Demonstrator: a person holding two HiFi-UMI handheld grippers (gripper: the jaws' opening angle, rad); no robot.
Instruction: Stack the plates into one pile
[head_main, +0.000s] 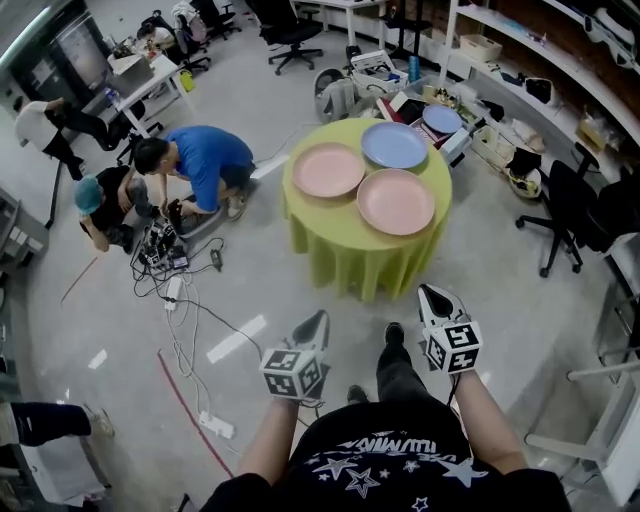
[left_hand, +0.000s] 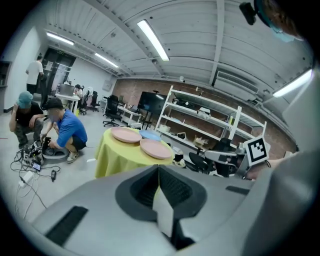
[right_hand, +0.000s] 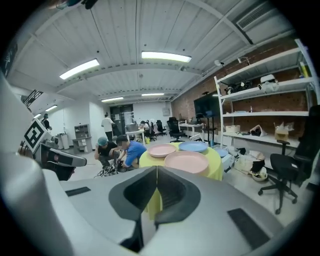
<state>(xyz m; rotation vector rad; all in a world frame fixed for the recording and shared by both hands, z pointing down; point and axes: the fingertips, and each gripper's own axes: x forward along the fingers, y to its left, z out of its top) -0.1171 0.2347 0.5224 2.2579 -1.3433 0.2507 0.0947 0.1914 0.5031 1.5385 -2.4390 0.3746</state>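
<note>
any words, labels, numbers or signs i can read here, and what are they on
No text here reads for certain.
Shirt print: white lettering, seen upside down and blurred, unreadable.
Left marker cube: black-and-white square patterns, no letters.
Right marker cube: the same, patterns only.

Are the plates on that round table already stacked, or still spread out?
Spread out. The blue plate, the near pink plate and the far pink plate lie side by side on the tablecloth, none atop another.
</note>
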